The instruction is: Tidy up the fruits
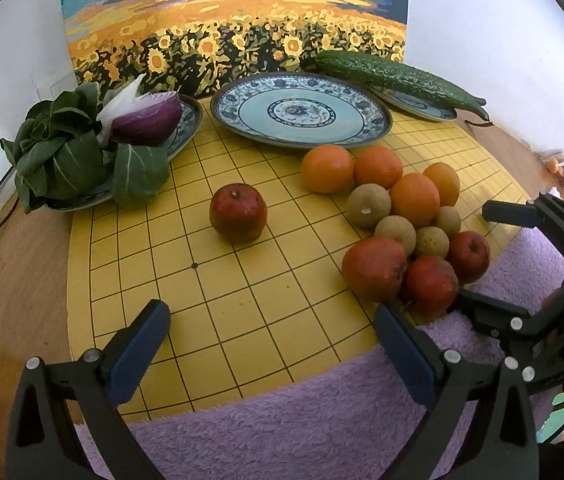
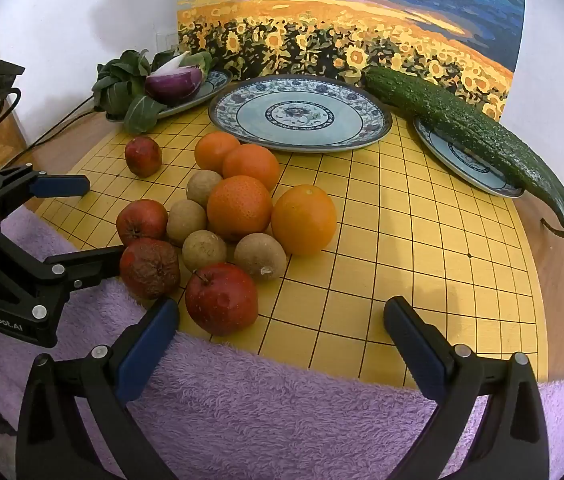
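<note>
Several oranges (image 1: 378, 168) (image 2: 241, 208), small brown round fruits (image 1: 396, 234) (image 2: 203, 250) and red apples (image 1: 374, 268) (image 2: 221, 298) lie heaped on a yellow grid board (image 1: 241, 300) (image 2: 402, 240). One red apple (image 1: 237, 218) (image 2: 143, 156) sits apart to the left. Behind the heap stands an empty blue-patterned plate (image 1: 302, 110) (image 2: 302, 114). My left gripper (image 1: 271, 320) (image 2: 101, 220) is open over the board's near edge, left of the heap, with nothing between its fingers. My right gripper (image 2: 282, 312) (image 1: 478, 258) is open, with the nearest apple just inside its left finger, untouched.
A cucumber (image 1: 398, 78) (image 2: 462, 128) lies on a plate at the back right. A cut purple onion (image 1: 145, 116) and leafy greens (image 1: 61, 152) fill a plate at the back left. A purple towel (image 1: 282, 420) (image 2: 282, 400) covers the near edge. A sunflower painting (image 1: 233, 20) leans on the wall.
</note>
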Tool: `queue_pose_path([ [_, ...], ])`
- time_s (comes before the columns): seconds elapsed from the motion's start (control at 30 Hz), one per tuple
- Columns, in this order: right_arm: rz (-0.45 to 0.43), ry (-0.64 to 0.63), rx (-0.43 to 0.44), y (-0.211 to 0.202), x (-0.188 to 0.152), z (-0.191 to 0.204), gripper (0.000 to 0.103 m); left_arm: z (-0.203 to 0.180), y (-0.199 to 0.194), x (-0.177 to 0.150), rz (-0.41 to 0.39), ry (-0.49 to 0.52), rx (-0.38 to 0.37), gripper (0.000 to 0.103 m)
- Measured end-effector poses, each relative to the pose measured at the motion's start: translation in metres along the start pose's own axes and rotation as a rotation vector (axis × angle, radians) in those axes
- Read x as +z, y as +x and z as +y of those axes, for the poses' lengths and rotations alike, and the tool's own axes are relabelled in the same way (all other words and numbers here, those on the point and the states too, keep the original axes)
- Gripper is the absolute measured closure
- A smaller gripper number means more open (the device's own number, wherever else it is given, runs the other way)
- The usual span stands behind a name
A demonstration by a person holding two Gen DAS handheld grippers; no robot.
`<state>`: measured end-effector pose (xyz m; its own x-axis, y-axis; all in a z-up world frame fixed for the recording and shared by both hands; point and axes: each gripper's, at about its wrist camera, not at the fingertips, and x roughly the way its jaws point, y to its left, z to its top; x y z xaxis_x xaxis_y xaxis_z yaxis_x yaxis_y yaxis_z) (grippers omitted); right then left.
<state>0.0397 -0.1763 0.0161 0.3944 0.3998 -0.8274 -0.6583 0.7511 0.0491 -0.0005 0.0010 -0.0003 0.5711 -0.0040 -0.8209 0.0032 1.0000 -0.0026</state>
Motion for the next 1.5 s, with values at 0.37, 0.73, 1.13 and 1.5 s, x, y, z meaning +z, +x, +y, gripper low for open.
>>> queue_pose_path([
  [0.37,0.001,0.001,0.002,0.0003,0.0,-0.0005,0.0,0.0,0.0,0.0,0.0,0.0,0.0,0.0],
  [0.73,0.001,0.001,0.001,0.0002,0.0001,-0.0002,0.0,0.0001,-0.0001,-0.0002,0.0,0.0,0.0,0.0],
  [1.13,0.0,0.001,0.001,0.0002,0.0003,-0.0001,0.0,0.0019,0.0003,-0.0046,-0.002,0.001,0.0,0.0],
  [1.5,0.0,0.001,0.001,0.0008,0.0003,-0.0002,0.0,0.0012,0.0009,-0.0028,-0.001,0.001,0.0,0.0],
])
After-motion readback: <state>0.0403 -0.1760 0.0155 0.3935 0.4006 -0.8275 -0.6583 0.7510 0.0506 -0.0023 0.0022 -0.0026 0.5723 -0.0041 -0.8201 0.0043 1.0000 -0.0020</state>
